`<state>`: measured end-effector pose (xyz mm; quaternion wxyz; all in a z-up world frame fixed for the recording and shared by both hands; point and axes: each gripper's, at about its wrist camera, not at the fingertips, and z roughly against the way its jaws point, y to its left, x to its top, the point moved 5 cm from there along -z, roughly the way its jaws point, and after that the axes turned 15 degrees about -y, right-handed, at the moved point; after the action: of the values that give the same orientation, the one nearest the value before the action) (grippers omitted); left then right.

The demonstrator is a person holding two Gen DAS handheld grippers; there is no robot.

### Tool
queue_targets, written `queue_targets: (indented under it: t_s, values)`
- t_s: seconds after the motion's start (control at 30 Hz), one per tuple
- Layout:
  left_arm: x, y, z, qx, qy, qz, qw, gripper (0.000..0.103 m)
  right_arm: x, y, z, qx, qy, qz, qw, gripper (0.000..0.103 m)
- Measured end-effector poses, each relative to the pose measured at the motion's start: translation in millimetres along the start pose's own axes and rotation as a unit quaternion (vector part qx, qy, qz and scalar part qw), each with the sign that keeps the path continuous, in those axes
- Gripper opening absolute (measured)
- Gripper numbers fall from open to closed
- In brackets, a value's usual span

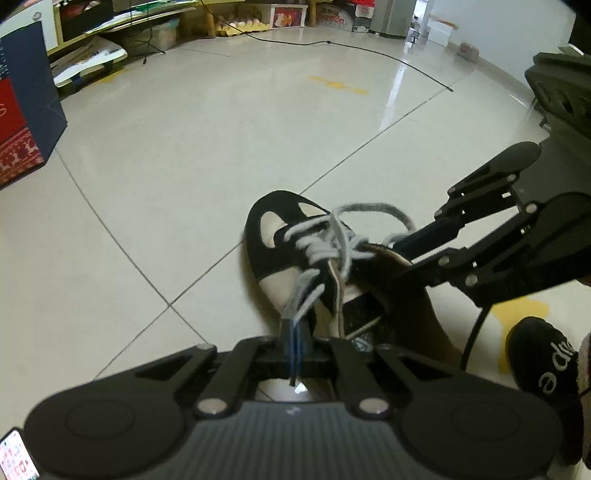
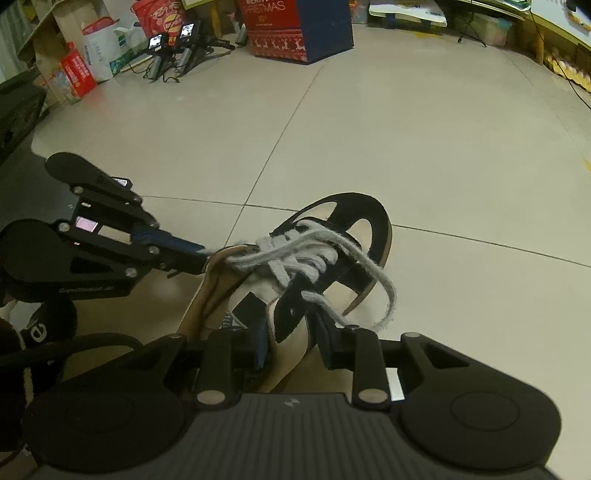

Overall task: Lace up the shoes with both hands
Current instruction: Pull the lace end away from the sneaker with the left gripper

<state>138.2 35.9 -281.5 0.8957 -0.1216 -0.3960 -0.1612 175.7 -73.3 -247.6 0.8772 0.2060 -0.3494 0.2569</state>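
Suede-like black panels and smooth cream panels make up the shoe (image 1: 295,266), which is worn on a foot and rests on the glossy pale tiled floor (image 1: 177,147) at the near centre of both views. Its rounded toe is pointed toward the far side. Fuzzy grey laces (image 2: 306,254), thick and woolly in texture, are crossed over the tongue, with one loose loop arched over the far right of the shoe in the left wrist view.

The left gripper (image 1: 293,325) is seen with its jaws pressed narrow together, and a grey lace strand is pinched between them just near of the shoe's left side. The right gripper (image 2: 291,332) is seen with its jaws spread wide at the shoe's near edge; a frayed lace end lies against the right finger (image 2: 325,325), though whether it is held cannot be told. Each gripper is built of matte black plastic links with silver rivets.

A second black shoe (image 1: 543,362) with white lettering is seen at the near right. A red and navy printed box (image 2: 299,29) stands at the far side of the floor, and a thin black cable (image 1: 369,51) is trailed across the tiles.
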Motion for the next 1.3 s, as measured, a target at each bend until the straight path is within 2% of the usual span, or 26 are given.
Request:
queue_targets:
  t_s: [0.33, 0.7, 1.3]
  values:
    - [-3, 5, -1, -0.001, 0.005, 0.022, 0.9997, 0.001, -1, 2, -2, 0.004, -0.002, 0.008, 1.0, 0.03]
    - [-6, 5, 4, 0.01, -0.001, 0.022, 0.9997, 0.001, -2, -2, 1, 0.002, -0.009, 0.009, 1.0, 0.03]
    - [-43, 30, 10, 0.048, 0.051, 0.032, 0.9971, 0.001, -2, -5, 1, 0.003, -0.011, 0.004, 1.0, 0.03]
